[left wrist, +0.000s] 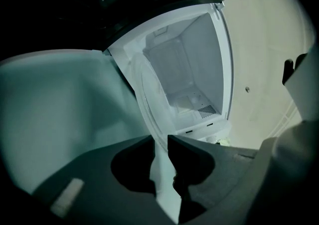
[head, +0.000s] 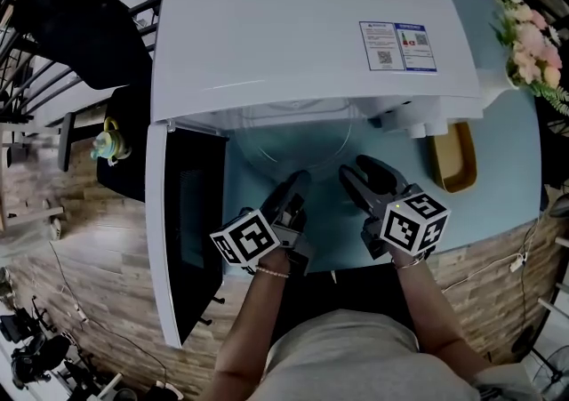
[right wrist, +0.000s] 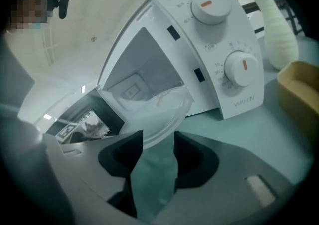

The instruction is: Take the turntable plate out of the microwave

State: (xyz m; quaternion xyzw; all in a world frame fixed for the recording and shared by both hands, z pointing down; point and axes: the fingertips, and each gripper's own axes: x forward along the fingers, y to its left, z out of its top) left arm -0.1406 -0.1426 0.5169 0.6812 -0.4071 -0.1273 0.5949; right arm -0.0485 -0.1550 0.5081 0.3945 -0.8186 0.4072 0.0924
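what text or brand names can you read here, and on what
"WANIN": control panel of the white box-shaped microwave.
Tiny labels beside its two round white knobs: too small to read.
Blue-and-white sticker on the microwave's top: too blurred to read.

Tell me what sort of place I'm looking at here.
Probably a home-style kitchen corner, or a mock-up of one: a white microwave with its door open stands on a pale blue table, beside flowers in a vase, over wood-look flooring.
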